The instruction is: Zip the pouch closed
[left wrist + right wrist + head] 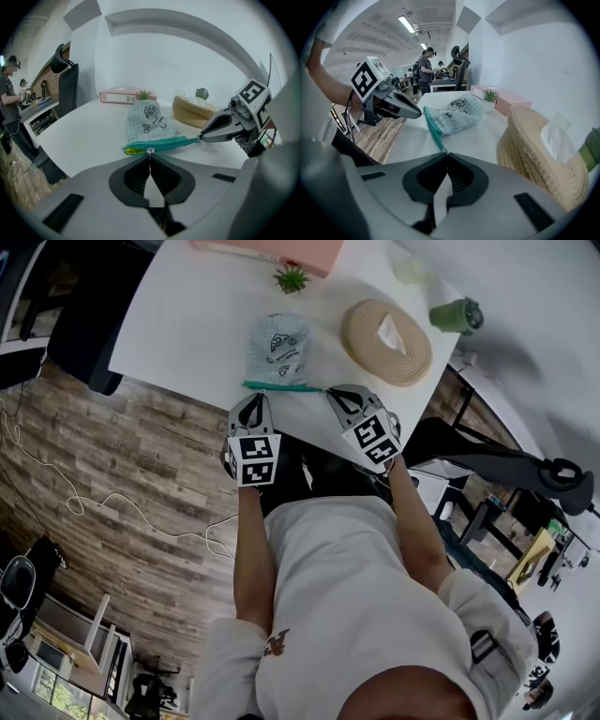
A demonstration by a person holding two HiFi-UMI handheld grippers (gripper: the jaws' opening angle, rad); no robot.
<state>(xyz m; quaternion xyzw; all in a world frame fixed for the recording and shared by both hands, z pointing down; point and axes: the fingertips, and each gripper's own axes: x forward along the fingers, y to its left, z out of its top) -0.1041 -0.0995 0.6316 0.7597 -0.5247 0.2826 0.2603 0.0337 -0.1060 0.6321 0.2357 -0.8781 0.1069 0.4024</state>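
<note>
A pale checked pouch [277, 346] with a teal zipper edge [281, 385] lies on the white table [187, 324], the zipper side facing me. My left gripper [150, 153] is shut on the small silver zipper pull [150, 150] near the zipper's left end, where a yellow-green bit [130, 151] shows. My right gripper [446, 153] is shut on the teal zipper tape's other end [437, 136]. Seen in the left gripper view, the right gripper [201, 137] pinches that end. The tape is stretched between the two grippers [253, 399] [330, 392].
Behind the pouch stand a woven basket holding a tissue [386, 341], a green cup [457, 315], a pink box [272, 249] and a small plant [292, 277]. The table's near edge runs just under both grippers. Office chairs [66, 343] flank the table; people stand far back [424, 70].
</note>
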